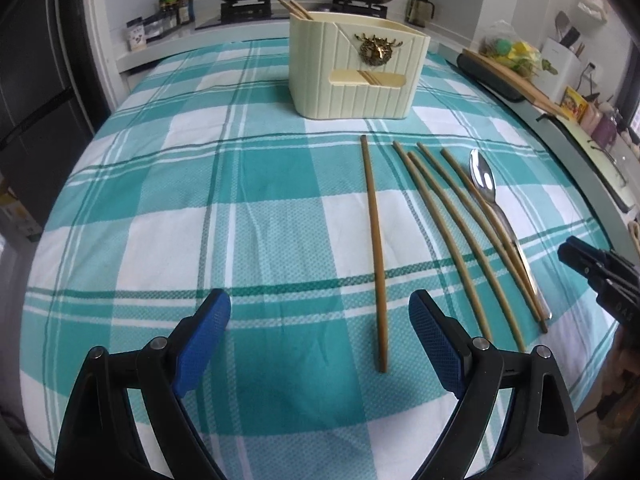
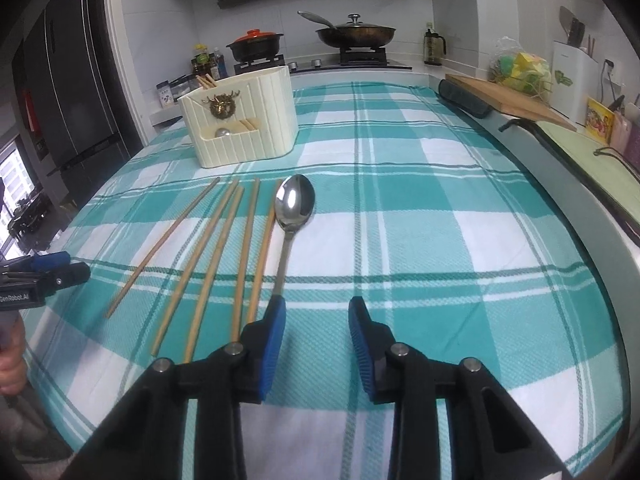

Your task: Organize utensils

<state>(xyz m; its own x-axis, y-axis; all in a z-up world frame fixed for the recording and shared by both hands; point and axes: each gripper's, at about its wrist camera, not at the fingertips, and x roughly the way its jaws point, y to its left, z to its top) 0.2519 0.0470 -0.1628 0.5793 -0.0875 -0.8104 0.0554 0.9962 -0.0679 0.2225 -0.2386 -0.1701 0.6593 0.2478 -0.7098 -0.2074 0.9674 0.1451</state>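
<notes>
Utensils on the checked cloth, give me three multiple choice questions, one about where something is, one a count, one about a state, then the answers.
1. Where does the spoon lie among the loose utensils, seen from the right wrist view?
A. At the right end of the row
B. In the middle of the row
C. Inside the holder

2. How many chopsticks lie loose on the cloth?
A. Three
B. Five
C. Eight

3. What is between the fingers of the left gripper?
A. A chopstick
B. The spoon
C. Nothing, they stand wide apart

Answers: 1 A, the spoon is right of every chopstick, its handle by the right gripper. 2 B, five sticks show in both views, besides those in the cream holder. 3 C, only cloth shows between the blue pads.
</notes>
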